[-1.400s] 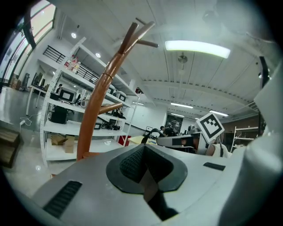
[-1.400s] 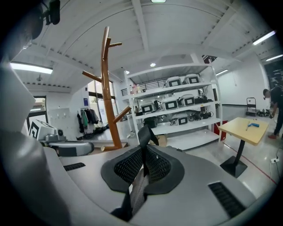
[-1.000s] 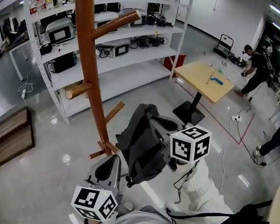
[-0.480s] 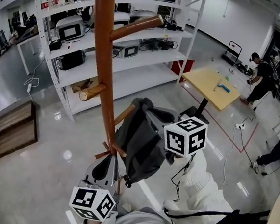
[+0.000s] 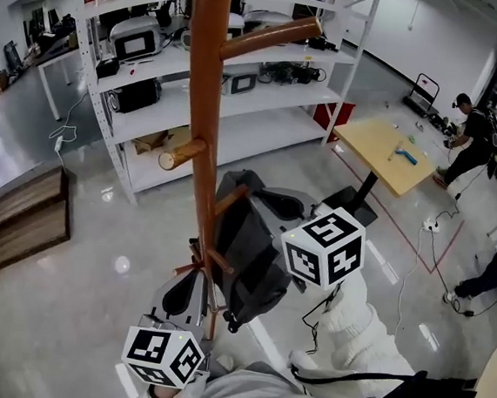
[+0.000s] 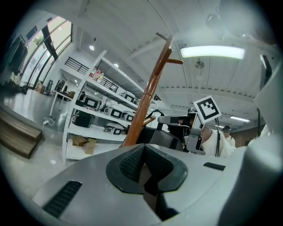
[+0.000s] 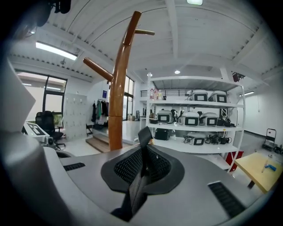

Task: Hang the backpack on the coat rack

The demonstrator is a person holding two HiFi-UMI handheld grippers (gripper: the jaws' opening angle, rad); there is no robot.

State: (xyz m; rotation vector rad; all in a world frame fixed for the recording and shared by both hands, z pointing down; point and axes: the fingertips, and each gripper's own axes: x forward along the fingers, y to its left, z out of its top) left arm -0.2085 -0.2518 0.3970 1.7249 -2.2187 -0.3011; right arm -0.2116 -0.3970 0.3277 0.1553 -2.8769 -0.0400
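Observation:
The wooden coat rack (image 5: 205, 120) rises right in front of me, with angled pegs at several heights. A dark grey backpack (image 5: 245, 250) hangs against the pole, beside a low peg (image 5: 231, 199). My right gripper (image 5: 270, 203) is up at the top of the bag, shut on its black strap (image 7: 144, 134), which runs between the jaws in the right gripper view (image 7: 142, 167). My left gripper (image 5: 190, 277) sits lower left, by the bottom pegs and apart from the bag. Its jaws (image 6: 143, 170) are shut with nothing seen between them. Beyond them the left gripper view shows the backpack (image 6: 161, 139) and pole (image 6: 148, 101).
White shelving (image 5: 268, 82) loaded with devices stands behind the rack. A yellow table (image 5: 393, 151) is at the right, with people (image 5: 473, 137) beyond it. A low wooden bench (image 5: 9, 232) is at the left. The floor is glossy grey.
The pole has come closer and now stands directly beside the backpack. My right gripper has carried the bag towards the low peg. The left gripper stays low by the bottom pegs.

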